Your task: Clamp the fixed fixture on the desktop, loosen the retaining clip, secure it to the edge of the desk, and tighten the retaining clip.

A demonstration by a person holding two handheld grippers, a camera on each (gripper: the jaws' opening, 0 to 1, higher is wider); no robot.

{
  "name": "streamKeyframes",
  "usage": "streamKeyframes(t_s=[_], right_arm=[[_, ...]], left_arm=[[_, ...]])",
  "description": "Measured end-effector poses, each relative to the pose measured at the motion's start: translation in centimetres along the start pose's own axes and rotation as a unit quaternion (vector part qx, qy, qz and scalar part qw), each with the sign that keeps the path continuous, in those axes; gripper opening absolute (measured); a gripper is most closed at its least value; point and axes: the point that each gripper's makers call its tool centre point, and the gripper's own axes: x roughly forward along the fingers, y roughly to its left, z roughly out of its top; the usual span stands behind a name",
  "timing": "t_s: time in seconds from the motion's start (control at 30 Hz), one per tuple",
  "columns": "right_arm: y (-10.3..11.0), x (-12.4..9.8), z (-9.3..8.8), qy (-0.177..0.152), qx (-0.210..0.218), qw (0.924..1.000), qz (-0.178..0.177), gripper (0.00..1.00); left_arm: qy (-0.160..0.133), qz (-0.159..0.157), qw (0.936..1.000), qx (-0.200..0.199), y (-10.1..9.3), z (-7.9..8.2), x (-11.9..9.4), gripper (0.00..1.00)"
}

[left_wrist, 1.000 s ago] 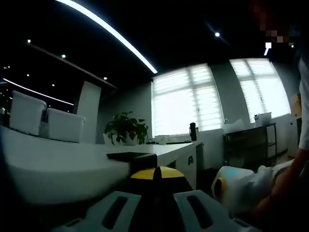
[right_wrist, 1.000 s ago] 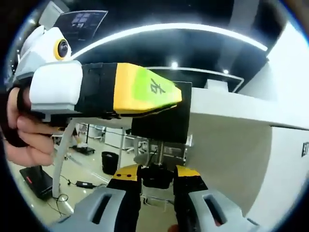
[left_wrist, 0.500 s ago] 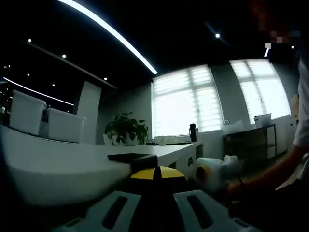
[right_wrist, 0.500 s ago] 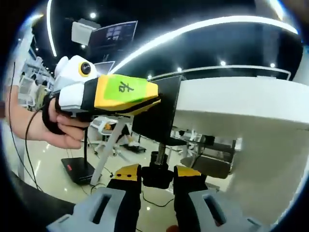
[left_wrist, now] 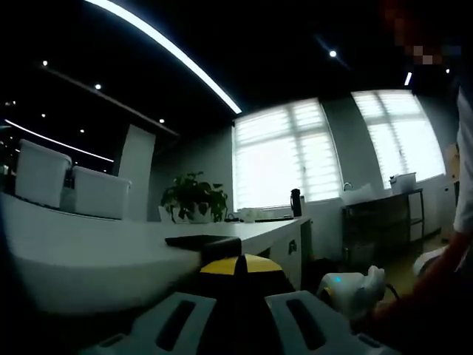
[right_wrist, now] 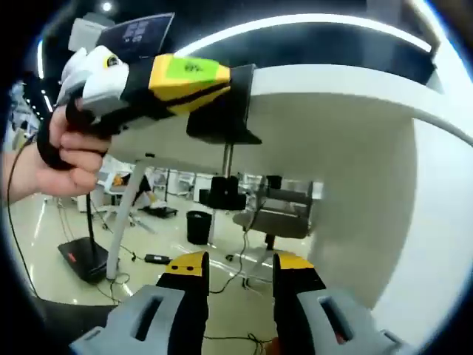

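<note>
The black clamp fixture (right_wrist: pixel 222 118) sits on the edge of the white desk (right_wrist: pixel 332 148), its threaded screw and black knob (right_wrist: pixel 224 197) hanging below the desktop. My left gripper (right_wrist: pixel 196 74), yellow-jawed with a green label, is shut on the fixture's top from the left, held by a hand (right_wrist: pixel 63 151). In the left gripper view, the left gripper (left_wrist: pixel 238 265) closes on the fixture's black plate (left_wrist: pixel 203 240) on the desk (left_wrist: pixel 89 259). My right gripper (right_wrist: pixel 238 270) is open below the knob, apart from it; it also shows low at right (left_wrist: pixel 347 290).
A potted plant (left_wrist: pixel 194 196) and a dark bottle (left_wrist: pixel 295 201) stand at the desk's far end by bright windows. A black shelf rack (left_wrist: pixel 380 222) is at right. Under the desk are a bin (right_wrist: pixel 198 225), cables and a stand base (right_wrist: pixel 81 255) on the floor.
The right gripper, earlier shut around the knob under the fixture, has let go and dropped back below it. The left gripper still holds the fixture at the desk edge.
</note>
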Motion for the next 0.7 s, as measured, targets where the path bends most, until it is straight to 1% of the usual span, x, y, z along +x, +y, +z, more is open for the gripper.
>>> streamKeyframes(t_s=[0.03, 0.07, 0.17, 0.2, 0.23, 0.27, 0.3, 0.33, 0.4, 0.43, 0.5, 0.57, 0.63, 0.7], right_arm=[[0.5, -0.4, 0.0, -0.003, 0.029, 0.9996, -0.005, 0.33], [0.9, -0.8, 0.3, -0.006, 0.038, 0.9992, -0.012, 0.33], [1.3, -1.3, 2.0, -0.019, 0.018, 0.9989, -0.039, 0.33], [1.3, -1.3, 3.1, -0.031, 0.005, 0.9980, -0.055, 0.33], [1.2, -1.4, 3.5, -0.034, 0.002, 0.9975, -0.062, 0.33], [0.9, -1.3, 4.9, -0.048, -0.007, 0.9954, -0.083, 0.33], [0.7, -1.3, 5.8, -0.056, -0.010, 0.9933, -0.100, 0.33], [0.5, -1.1, 6.1, -0.057, -0.020, 0.9920, -0.111, 0.33], [0.4, -0.7, 6.2, -0.050, -0.031, 0.9905, -0.125, 0.33], [0.2, -0.2, 6.1, -0.039, -0.054, 0.9888, -0.133, 0.33], [0.1, 0.2, 6.2, -0.043, -0.044, 0.9885, -0.139, 0.33], [0.0, 0.8, 6.3, -0.047, -0.021, 0.9896, -0.134, 0.32], [0.1, 1.3, 6.4, -0.047, -0.021, 0.9896, -0.134, 0.30], [0.1, 1.7, 6.4, -0.046, -0.025, 0.9898, -0.132, 0.25]], left_arm=[[-0.003, 0.000, 1.0000, -0.001, 0.1, 0.2, -0.1, 0.02], [-0.007, 0.000, 0.9999, -0.008, 0.2, 0.4, -0.2, 0.02], [-0.008, -0.001, 0.9999, -0.012, 0.3, 0.5, -0.2, 0.02], [-0.007, -0.001, 0.9999, -0.010, 0.3, 0.5, -0.1, 0.02], [-0.006, -0.001, 0.9999, -0.010, 0.3, 0.5, -0.1, 0.02], [-0.006, 0.001, 1.0000, -0.005, 0.2, 0.5, -0.1, 0.02], [-0.006, 0.002, 1.0000, -0.004, 0.3, 0.5, -0.1, 0.02], [-0.007, 0.003, 1.0000, -0.003, 0.3, 0.6, -0.1, 0.02], [-0.009, 0.004, 0.9999, -0.003, 0.3, 0.7, -0.1, 0.02], [-0.009, 0.003, 0.9999, -0.005, 0.4, 0.7, -0.1, 0.02], [-0.009, 0.003, 0.9999, -0.004, 0.4, 0.7, -0.1, 0.02], [-0.007, 0.003, 1.0000, -0.001, 0.3, 0.7, -0.1, 0.02], [-0.006, 0.003, 1.0000, 0.001, 0.3, 0.7, -0.2, 0.02], [-0.008, 0.002, 1.0000, -0.002, 0.3, 0.7, -0.1, 0.02]])
